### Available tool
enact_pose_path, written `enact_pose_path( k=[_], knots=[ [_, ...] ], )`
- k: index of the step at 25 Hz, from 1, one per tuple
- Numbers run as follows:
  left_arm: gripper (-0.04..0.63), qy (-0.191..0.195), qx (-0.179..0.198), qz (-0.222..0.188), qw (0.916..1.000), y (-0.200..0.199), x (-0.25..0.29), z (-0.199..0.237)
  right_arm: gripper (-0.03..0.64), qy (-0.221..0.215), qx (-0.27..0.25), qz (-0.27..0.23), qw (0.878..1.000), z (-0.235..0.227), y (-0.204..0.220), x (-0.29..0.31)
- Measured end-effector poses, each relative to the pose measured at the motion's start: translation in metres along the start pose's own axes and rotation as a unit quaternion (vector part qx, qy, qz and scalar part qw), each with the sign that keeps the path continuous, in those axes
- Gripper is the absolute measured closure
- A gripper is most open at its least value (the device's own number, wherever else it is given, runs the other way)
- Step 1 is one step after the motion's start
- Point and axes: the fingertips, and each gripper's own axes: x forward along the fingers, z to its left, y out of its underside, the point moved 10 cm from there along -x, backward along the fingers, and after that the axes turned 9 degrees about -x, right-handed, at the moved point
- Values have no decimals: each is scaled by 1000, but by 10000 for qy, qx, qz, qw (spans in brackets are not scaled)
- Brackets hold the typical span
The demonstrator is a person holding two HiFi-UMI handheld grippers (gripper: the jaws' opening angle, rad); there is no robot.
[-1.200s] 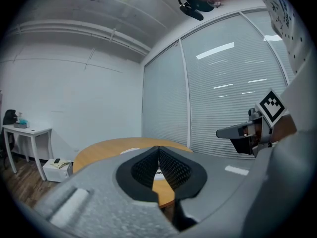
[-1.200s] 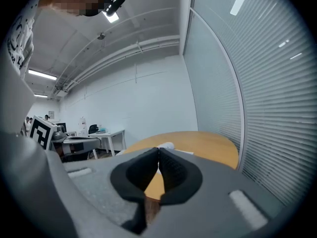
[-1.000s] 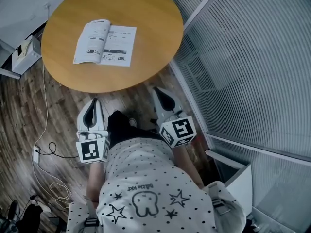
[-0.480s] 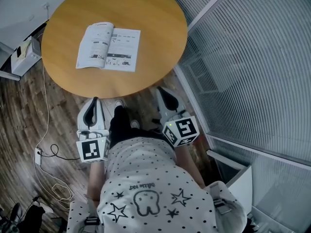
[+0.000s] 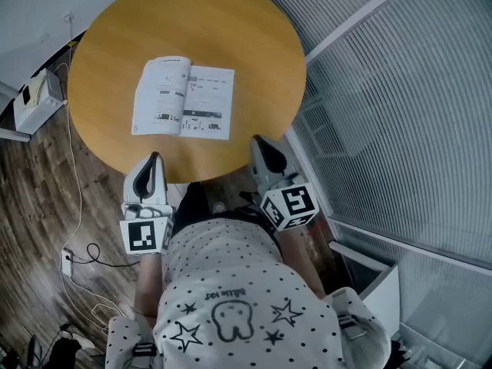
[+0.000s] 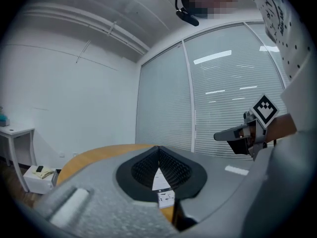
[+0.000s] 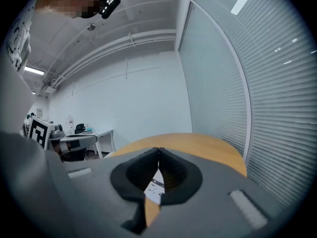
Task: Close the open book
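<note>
Facing table (image 5: 231,21) edge, left gripper (image 5: 154,157) and right gripper (image 5: 258,141), jaws closed, empty, seemingly short of open book (image 5: 184,98).

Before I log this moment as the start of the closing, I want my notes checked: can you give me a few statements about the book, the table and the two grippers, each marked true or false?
1. The book lies open on the round table. True.
2. The left gripper grips a page. False: its jaws are together on nothing, and it is short of the book.
3. The right gripper is shut and empty. True.
4. The book hangs over the table's edge. False: it lies wholly on the top, away from the rim.
</note>
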Motion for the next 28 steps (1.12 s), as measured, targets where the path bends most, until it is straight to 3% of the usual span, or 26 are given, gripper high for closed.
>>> enact_pose_path(
  k=[14, 28],
  knots=[
    [586, 547, -195, 290, 9979, -6, 56, 56, 612, 543, 153, 126, 9983, 7, -10, 44],
    [586, 131, -396, 491, 9979, 1, 46, 72, 612, 472, 221, 233, 9984, 12, -7, 49]
  ],
)
